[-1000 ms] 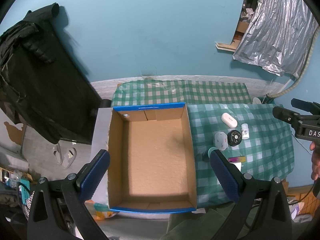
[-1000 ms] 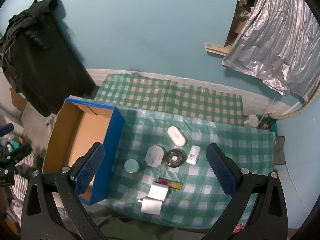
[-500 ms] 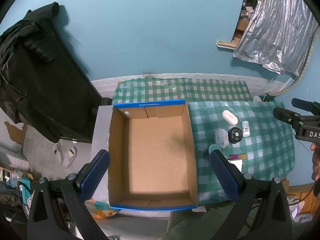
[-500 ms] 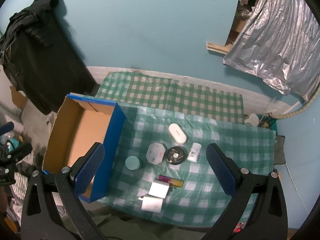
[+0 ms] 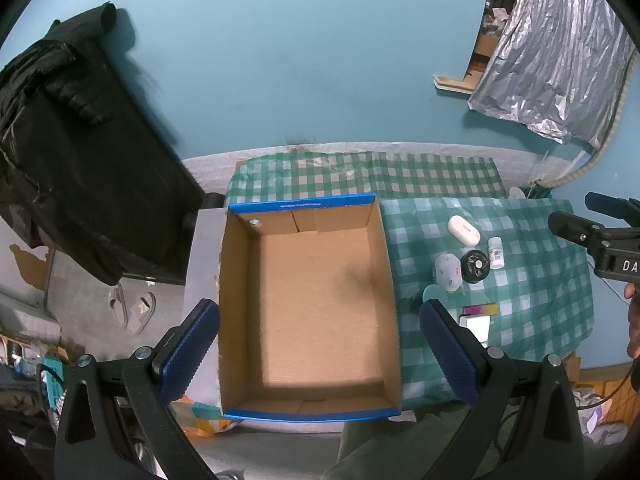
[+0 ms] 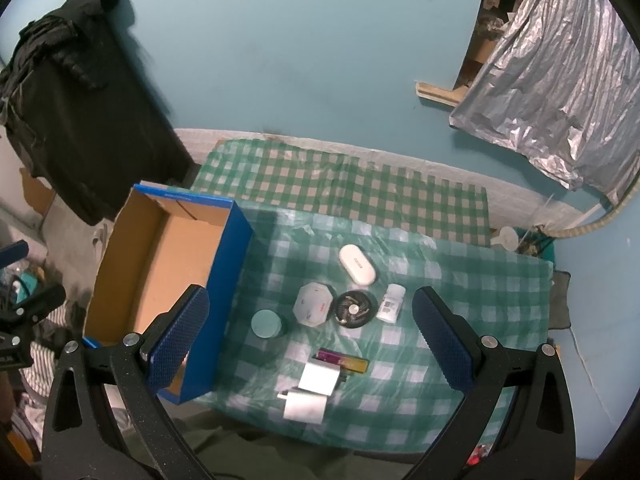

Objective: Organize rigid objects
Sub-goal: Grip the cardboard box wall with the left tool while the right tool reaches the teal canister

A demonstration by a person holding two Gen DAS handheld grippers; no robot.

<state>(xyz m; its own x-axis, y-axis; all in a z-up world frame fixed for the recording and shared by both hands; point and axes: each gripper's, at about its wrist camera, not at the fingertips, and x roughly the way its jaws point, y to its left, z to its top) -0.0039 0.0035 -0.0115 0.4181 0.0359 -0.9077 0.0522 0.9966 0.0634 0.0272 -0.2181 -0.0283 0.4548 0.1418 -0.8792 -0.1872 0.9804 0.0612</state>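
- On the green checked tablecloth (image 6: 440,280), a cluster of small rigid items lies to the right of an open cardboard box (image 5: 312,300) with blue outer walls; the box is empty inside.
- At the far end of the cluster is a white oval case (image 6: 357,264); nearer come an octagonal white container (image 6: 313,305), a round black disc (image 6: 354,309) just beside it, and a small white bottle (image 6: 391,303) lying on the disc's other side.
- A round teal-lidded jar (image 6: 267,323) stands between the octagonal container and the box wall, apart from both.
- Nearest the table's front edge are a purple-and-yellow lighter-like stick (image 6: 342,360) and two white charger blocks (image 6: 316,390), close together; whether they touch I cannot tell.
- The left gripper (image 5: 320,352) hangs high over the box, fingers spread wide, nothing between them.
- The right gripper (image 6: 308,344) hovers well above the items, likewise spread wide and empty; its body shows at the right edge of the left wrist view.
- Nothing stands between either gripper and the items below.
- Around: a black jacket (image 5: 72,152) on the blue wall at left, crinkled silver foil sheet (image 6: 560,92) at upper right, sandals (image 5: 134,312) on the floor beside the table.
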